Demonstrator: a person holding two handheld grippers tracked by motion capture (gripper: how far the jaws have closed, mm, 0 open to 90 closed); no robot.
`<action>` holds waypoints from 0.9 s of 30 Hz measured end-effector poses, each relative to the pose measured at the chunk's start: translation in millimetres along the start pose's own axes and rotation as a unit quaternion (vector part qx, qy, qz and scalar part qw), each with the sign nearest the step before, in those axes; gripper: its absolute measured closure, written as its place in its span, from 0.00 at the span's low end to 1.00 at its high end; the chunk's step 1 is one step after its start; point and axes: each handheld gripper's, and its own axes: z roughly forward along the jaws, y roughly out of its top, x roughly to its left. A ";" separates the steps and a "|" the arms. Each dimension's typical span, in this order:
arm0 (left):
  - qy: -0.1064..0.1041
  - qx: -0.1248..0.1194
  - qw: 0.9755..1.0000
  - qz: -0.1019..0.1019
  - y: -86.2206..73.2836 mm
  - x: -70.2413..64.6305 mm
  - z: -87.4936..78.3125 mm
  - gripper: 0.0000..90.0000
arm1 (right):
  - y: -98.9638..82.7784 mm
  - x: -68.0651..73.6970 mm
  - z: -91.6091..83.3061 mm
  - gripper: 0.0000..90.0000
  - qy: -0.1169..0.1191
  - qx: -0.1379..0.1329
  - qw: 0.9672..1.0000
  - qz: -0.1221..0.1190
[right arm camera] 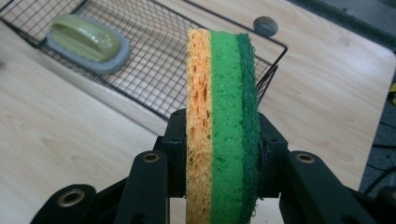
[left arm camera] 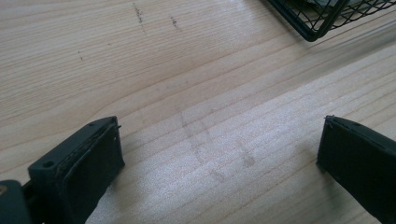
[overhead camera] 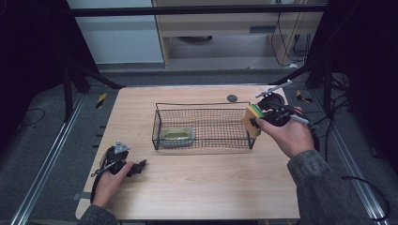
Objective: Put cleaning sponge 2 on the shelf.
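Note:
A sponge (right arm camera: 223, 126) with an orange, a light green and a dark green layer stands on edge between the jaws of my right gripper (right arm camera: 219, 154), which is shut on it. From above, the sponge (overhead camera: 251, 119) hangs in the air just beside the right end of a black wire basket (overhead camera: 202, 107), held by the right gripper (overhead camera: 257, 122). Inside the basket's left end lies a pale green brush (overhead camera: 177, 136), also the brush (right arm camera: 88, 43). My left gripper (overhead camera: 137, 168) rests on the table at the front left, open, with bare wood between its pads (left arm camera: 95, 168).
The wooden table (overhead camera: 202, 187) has free room in front of the basket. A small dark round hole (overhead camera: 232, 98) sits behind the basket. A corner of the basket (left arm camera: 322, 18) lies ahead of the left gripper. Black frame posts and cables stand around the table.

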 end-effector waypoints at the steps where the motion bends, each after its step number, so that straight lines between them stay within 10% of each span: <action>1: 0.000 0.000 1.000 0.000 0.0 0.0 0.0 0.00 | 2.8 -1.1 1.6 0.72 -0.005 0.000 1.000 0.001; 27: -0.002 0.003 1.000 0.003 0.5 0.6 -0.1 0.00 | 25.4 -5.6 45.6 0.71 -0.030 -0.004 0.999 0.018</action>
